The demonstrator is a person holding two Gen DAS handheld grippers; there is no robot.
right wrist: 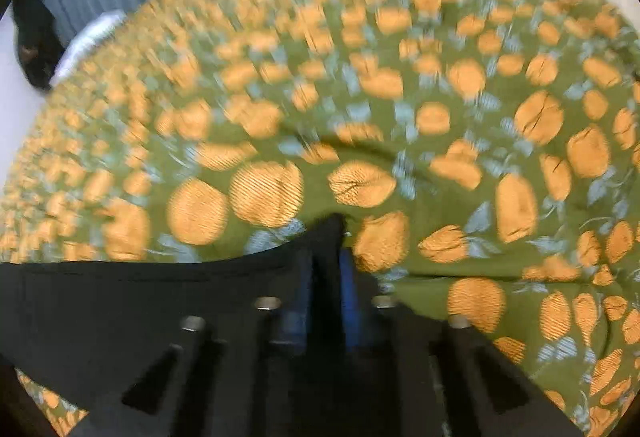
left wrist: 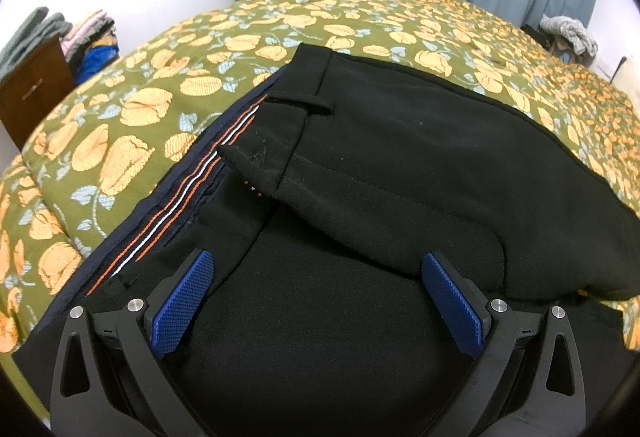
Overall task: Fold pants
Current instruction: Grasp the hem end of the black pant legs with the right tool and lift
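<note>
Mid-fold: black pants (left wrist: 400, 157) lie partly doubled on the bed (left wrist: 120, 141) ahead of the open, empty left claw (left wrist: 316, 301); right claw (right wrist: 326, 277) pinches a pants edge. Further folds appear to remain.

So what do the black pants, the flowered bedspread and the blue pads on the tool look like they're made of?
Black pants: matte woven cloth, probably a suiting blend; they show crisp seams and a striped waistband lining.
Green bedspread with orange flowers: thick textured weave, seemingly jacquard; ribbed threads show in the blooms.
Blue pads on the left tool: knurled, likely plastic or rubber; a fine diamond grid is visible.
</note>
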